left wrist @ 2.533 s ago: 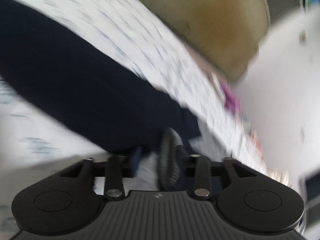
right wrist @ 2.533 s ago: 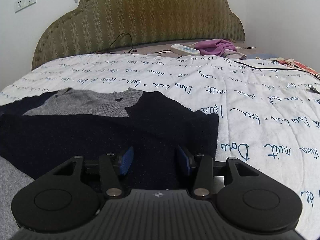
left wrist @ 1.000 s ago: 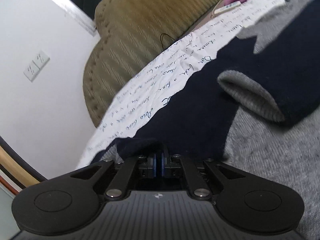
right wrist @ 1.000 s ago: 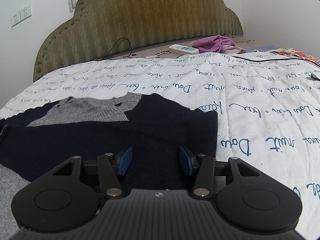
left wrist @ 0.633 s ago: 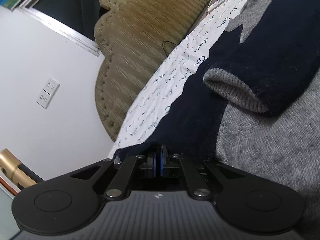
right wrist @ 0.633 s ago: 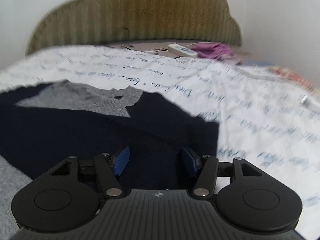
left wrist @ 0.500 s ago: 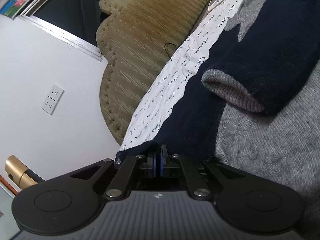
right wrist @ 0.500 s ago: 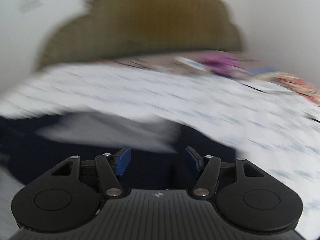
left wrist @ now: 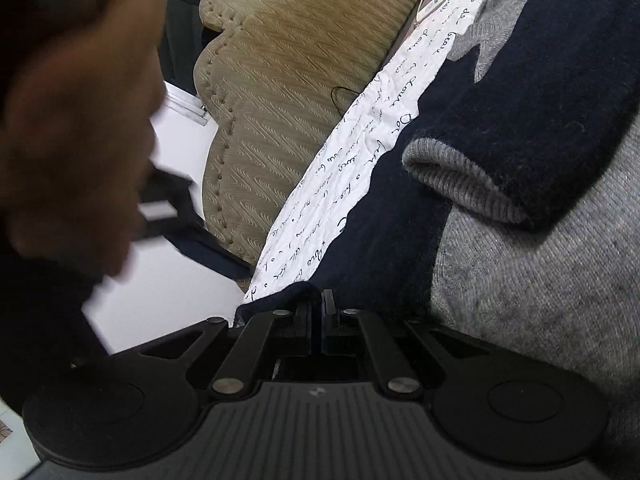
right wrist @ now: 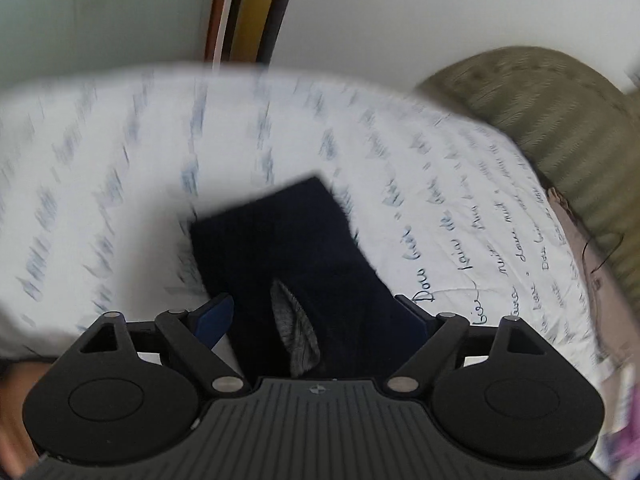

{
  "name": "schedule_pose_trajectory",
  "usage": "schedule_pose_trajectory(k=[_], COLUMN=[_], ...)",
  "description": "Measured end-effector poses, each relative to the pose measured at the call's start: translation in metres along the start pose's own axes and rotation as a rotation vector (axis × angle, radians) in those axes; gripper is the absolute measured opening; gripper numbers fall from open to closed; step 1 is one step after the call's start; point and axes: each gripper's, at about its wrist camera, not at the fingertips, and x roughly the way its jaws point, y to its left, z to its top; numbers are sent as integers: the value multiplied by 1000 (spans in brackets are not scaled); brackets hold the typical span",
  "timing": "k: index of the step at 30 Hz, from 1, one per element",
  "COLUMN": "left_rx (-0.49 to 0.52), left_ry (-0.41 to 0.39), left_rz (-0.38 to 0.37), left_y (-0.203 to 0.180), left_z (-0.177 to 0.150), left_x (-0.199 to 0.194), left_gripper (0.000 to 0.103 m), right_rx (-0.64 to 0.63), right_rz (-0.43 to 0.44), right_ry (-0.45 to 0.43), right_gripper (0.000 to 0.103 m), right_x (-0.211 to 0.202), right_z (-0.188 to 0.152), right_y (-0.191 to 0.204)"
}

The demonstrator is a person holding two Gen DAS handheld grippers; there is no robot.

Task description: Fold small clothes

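A navy and grey knit sweater (left wrist: 540,112) lies on the bed, one sleeve folded across its body with the grey cuff (left wrist: 460,184) showing. My left gripper (left wrist: 322,304) is shut on the sweater's navy edge at the bed's side. In the right wrist view, which is blurred, my right gripper (right wrist: 316,316) is open and hovers over a navy part of the sweater (right wrist: 288,248) with a grey cuff (right wrist: 294,332) between the jaws, touching neither pad.
The white bedspread (left wrist: 360,152) with blue script covers the bed (right wrist: 120,160). The olive padded headboard (left wrist: 288,80) stands behind. A blurred hand (left wrist: 68,120) fills the left of the left wrist view. A white power strip (left wrist: 438,0) lies near the headboard.
My right gripper has swung quickly left and now sits over the sweater's left side, still open. A blurred hand has come into the left wrist view. The left gripper stays shut on the edge.
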Motion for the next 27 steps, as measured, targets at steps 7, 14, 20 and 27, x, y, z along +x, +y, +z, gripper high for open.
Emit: schedule_pose_trajectory(k=[7, 14, 20, 27], left_rx=[-10, 4, 39, 31], left_ry=[5, -15, -57, -42], left_rz=[-14, 22, 56, 44], left_y=[2, 0, -6, -4], left_z=[0, 0, -1, 0], left_x=[1, 0, -7, -5], left_gripper=[2, 4, 4, 4], right_rx=[206, 579, 860, 1113], right_rz=[99, 228, 316, 424], right_ry=[113, -81, -183, -246], right_gripper=[21, 18, 18, 38], right_x=[32, -2, -14, -5], right_z=[3, -35, -104, -161], right_y=[-17, -82, -116, -136])
